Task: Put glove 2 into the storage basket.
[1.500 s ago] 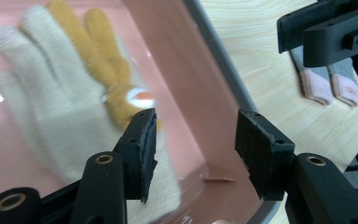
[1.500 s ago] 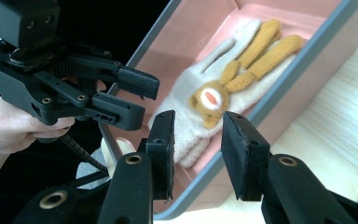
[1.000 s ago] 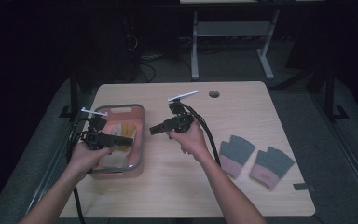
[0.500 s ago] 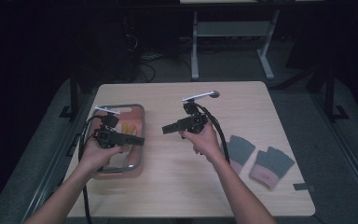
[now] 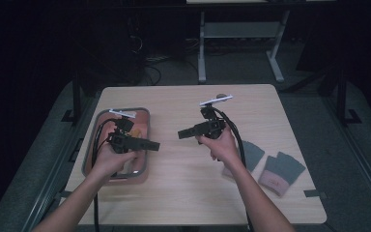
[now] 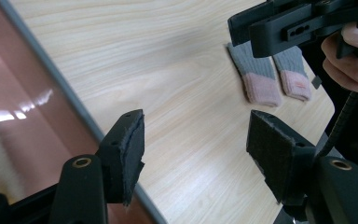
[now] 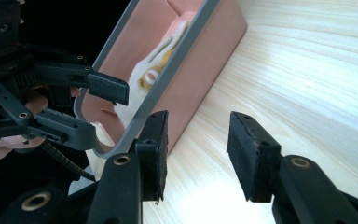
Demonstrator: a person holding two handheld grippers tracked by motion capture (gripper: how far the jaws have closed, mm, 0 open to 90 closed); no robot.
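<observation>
Tray, pink with a grey rim, sits at the left side of the table, with some pale and yellow items lying inside it that I can't make out clearly. The left gripper is held over the tray's right rim, pointing right toward the middle of the table. In the left gripper view its jaws have just been opening and stand apart with nothing between them, just bare wood and the tray's grey edge below.

The right gripper is held above the middle of the table, pointing left, so the two grippers face each other, near but apart. In the right gripper view its jaws too have just been opening; they are released and empty, with the tray's corner beyond them and the left gripper hovering over the tray at the left.

A pair of gloves, grey with pink cuffs, lies on the table at the right, just beside the person's right forearm. In the left gripper view the gloves lie side by side, beyond the right gripper.
</observation>
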